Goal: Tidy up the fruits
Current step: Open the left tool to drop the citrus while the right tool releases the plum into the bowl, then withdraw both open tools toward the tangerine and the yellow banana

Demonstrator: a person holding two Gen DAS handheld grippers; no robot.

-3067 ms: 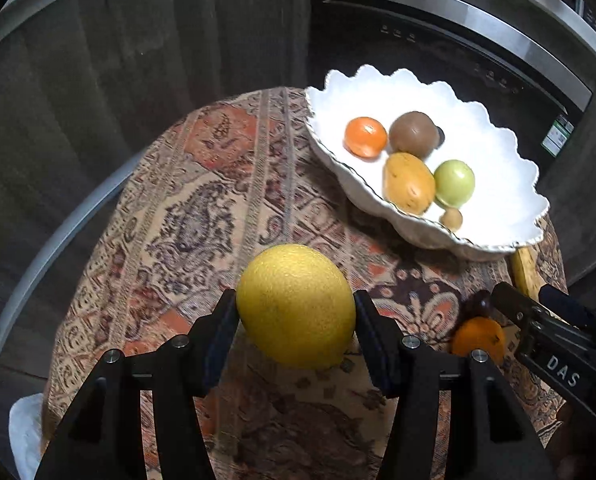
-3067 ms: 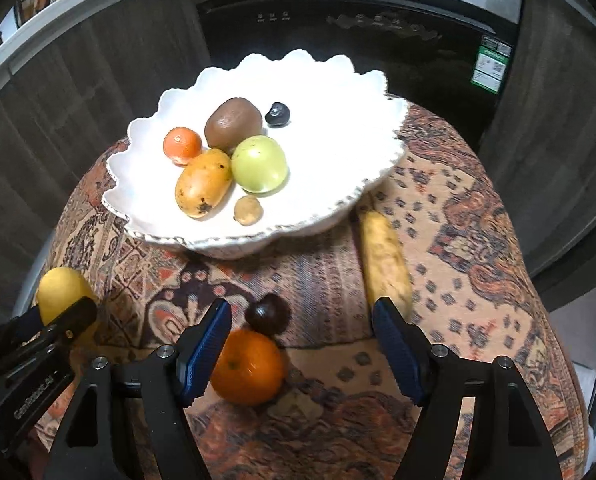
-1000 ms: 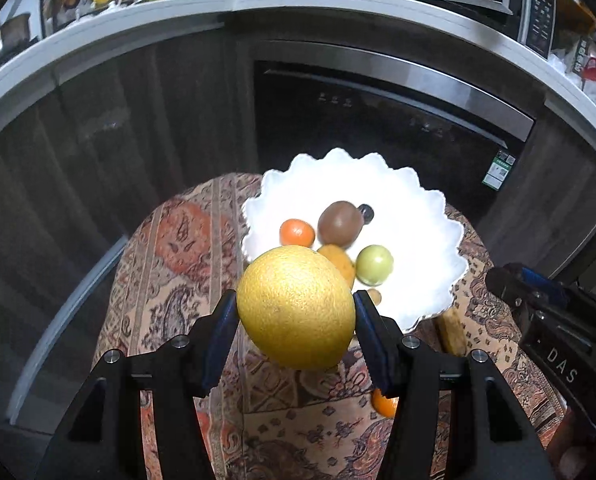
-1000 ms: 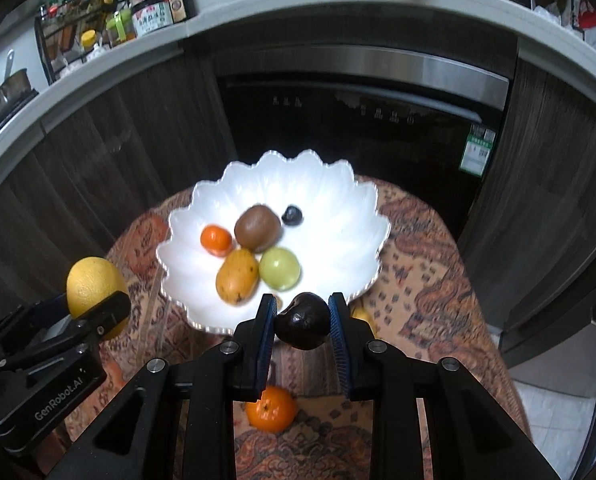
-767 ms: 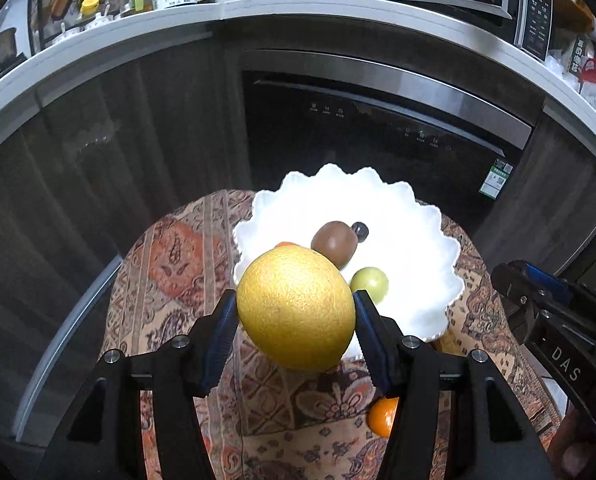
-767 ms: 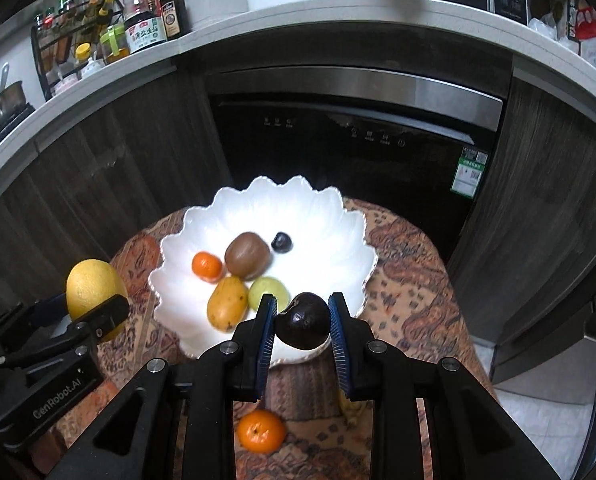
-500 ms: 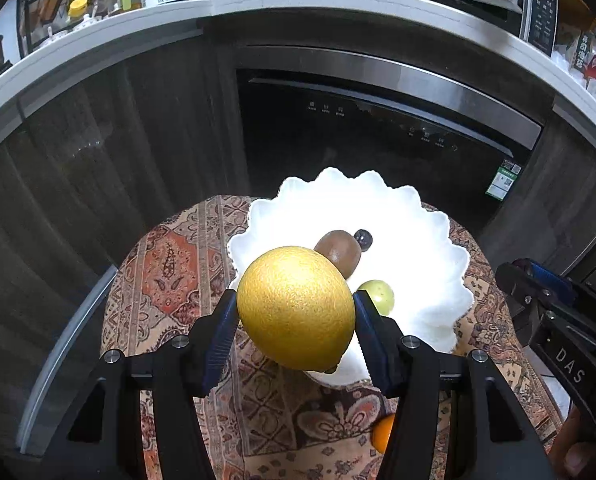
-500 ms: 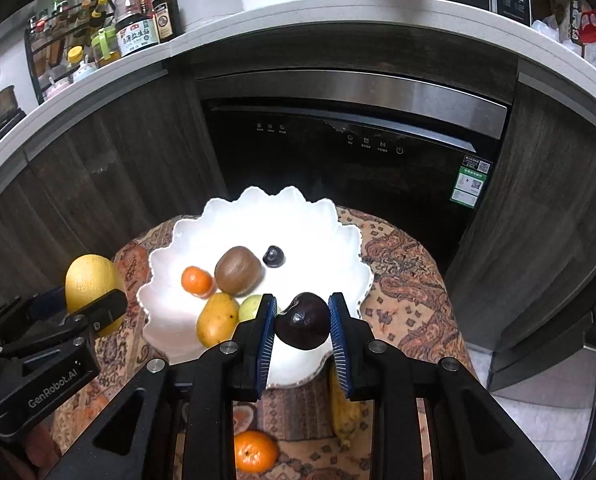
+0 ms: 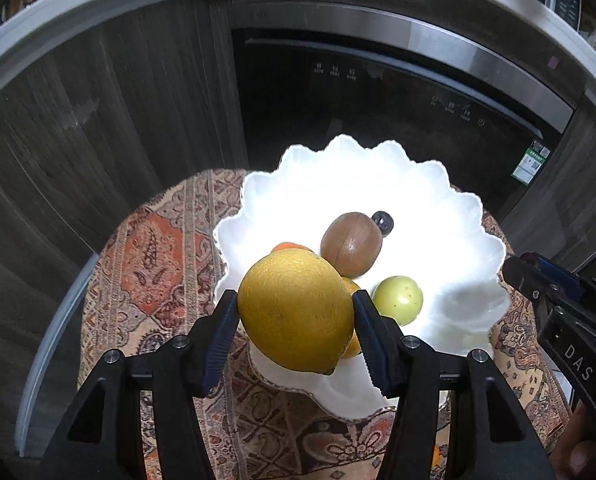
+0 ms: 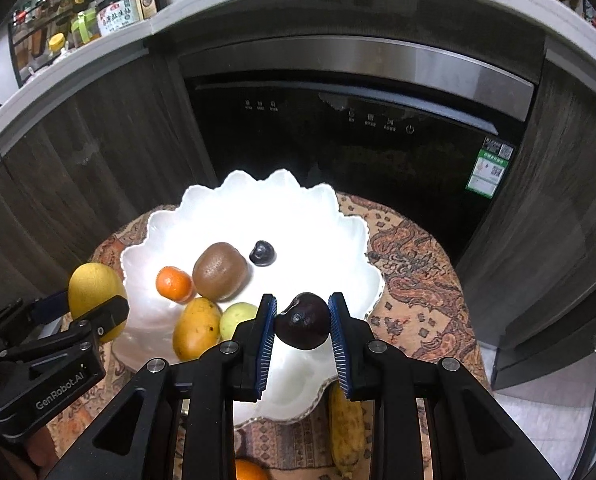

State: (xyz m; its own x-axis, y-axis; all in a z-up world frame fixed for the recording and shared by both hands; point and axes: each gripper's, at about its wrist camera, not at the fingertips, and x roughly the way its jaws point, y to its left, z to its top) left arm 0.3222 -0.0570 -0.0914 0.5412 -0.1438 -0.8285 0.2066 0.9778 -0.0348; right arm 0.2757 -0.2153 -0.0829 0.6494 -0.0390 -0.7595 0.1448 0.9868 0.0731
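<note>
My left gripper (image 9: 296,310) is shut on a large yellow citrus fruit (image 9: 296,310) and holds it above the near left rim of the white scalloped bowl (image 9: 450,216). My right gripper (image 10: 303,326) is shut on a dark plum (image 10: 303,326) above the bowl's (image 10: 310,224) near right part. In the bowl lie a kiwi (image 10: 220,271), a small orange (image 10: 173,283), a mango (image 10: 196,333), a green fruit (image 10: 236,320) and a dark cherry-like fruit (image 10: 262,257).
The bowl stands on a small round table with a patterned cloth (image 10: 414,264). A banana (image 10: 346,432) and an orange (image 10: 248,471) lie on the cloth in front of the bowl. A dark oven front (image 10: 354,132) and wooden cabinets stand behind.
Both grippers have moved forward over the bowl with their fruits still held. The yellow fruit now hides part of the bowl's left side.
</note>
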